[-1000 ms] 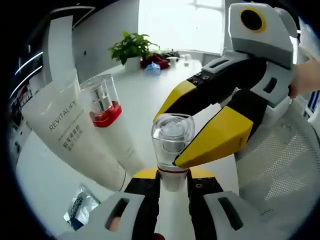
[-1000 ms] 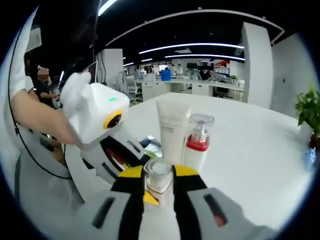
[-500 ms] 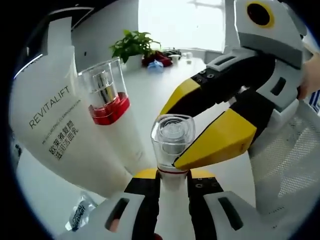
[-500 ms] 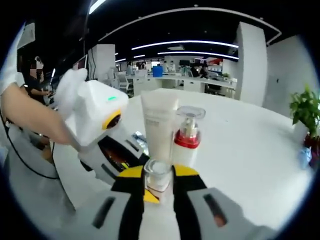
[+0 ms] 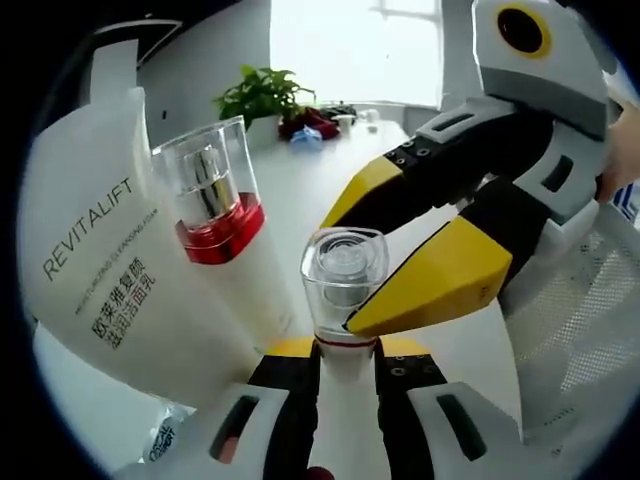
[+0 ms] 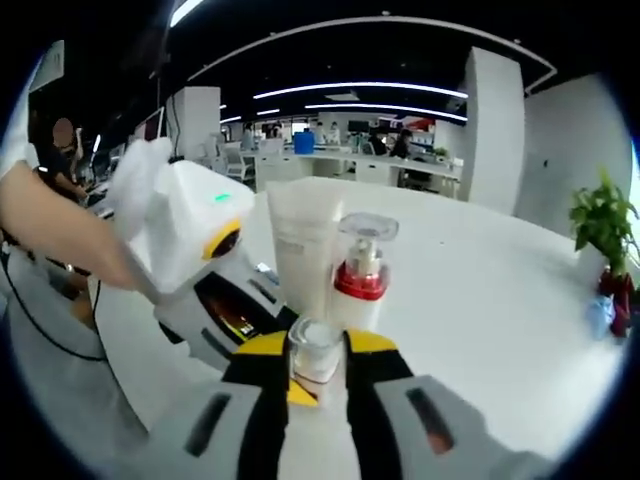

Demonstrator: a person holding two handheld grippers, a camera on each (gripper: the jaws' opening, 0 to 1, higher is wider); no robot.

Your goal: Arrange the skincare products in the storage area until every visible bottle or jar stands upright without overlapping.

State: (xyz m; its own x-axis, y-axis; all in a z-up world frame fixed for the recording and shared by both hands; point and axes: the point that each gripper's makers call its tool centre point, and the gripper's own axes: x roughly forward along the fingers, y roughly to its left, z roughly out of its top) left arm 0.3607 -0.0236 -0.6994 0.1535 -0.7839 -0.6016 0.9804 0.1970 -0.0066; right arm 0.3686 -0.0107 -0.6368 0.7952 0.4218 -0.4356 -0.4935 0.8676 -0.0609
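Note:
A small white bottle with a clear cap (image 5: 345,265) stands upright between the jaws of my left gripper (image 5: 346,362), which is shut on its body. My right gripper (image 6: 316,366) comes in from the right, and its yellow fingers (image 5: 430,275) clamp the same bottle's cap (image 6: 315,345). Just to the left, a white REVITALIFT tube (image 5: 105,280) stands upright. A white pump bottle with a red band and clear cap (image 5: 215,215) stands touching it. In the right gripper view, the tube (image 6: 300,250) and pump bottle (image 6: 362,270) rise directly behind the held bottle.
A small sachet (image 5: 165,440) lies on the white table (image 6: 480,330) beside the tube. A potted plant (image 5: 262,95) and small items sit at the table's far edge. A white mesh chair (image 5: 580,330) is on the right. A person's arm (image 6: 60,235) holds the left gripper.
Both grippers, still holding the small bottle, have come closer to the tube and pump bottle, which now look larger in both views.

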